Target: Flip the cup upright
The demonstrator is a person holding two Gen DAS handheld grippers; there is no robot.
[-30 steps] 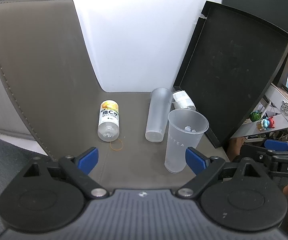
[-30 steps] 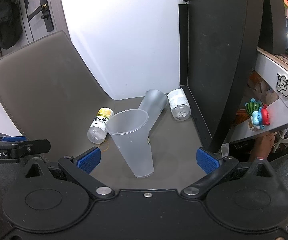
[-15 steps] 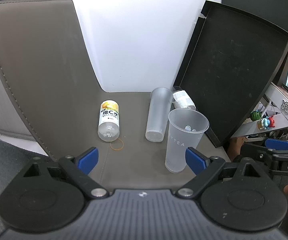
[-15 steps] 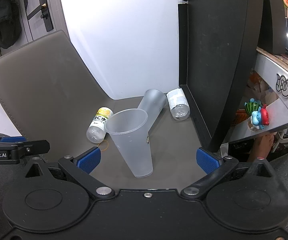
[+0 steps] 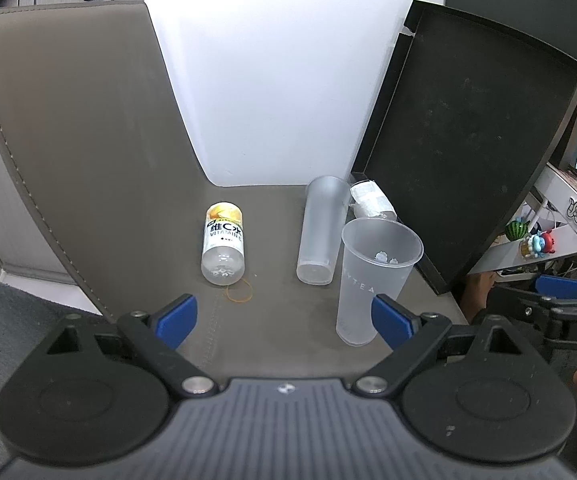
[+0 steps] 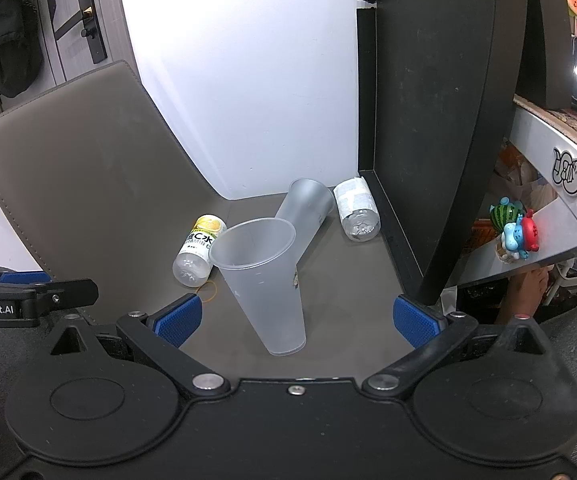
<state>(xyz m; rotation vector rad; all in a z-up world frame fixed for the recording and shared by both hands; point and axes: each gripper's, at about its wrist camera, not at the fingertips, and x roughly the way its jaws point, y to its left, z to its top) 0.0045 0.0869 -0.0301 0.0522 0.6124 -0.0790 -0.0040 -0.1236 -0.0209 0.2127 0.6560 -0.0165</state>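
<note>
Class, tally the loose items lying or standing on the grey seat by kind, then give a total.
Cups: 2, upright cup and lying cup
Bottles: 2, yellow-label bottle and white-label bottle
Rubber bands: 1, rubber band
Total: 5

bare mat [image 5: 288,336] near front, upright cup [image 5: 372,280] right, black tray [image 5: 468,152] walling right

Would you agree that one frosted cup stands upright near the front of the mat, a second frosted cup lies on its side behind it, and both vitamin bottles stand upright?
Not quite: the bottles are not upright. The yellow-labelled bottle and the white-labelled bottle both lie on their sides, as the right wrist view shows. The rest holds: the upright cup stands near the front, and the lying cup rests behind it.
</note>
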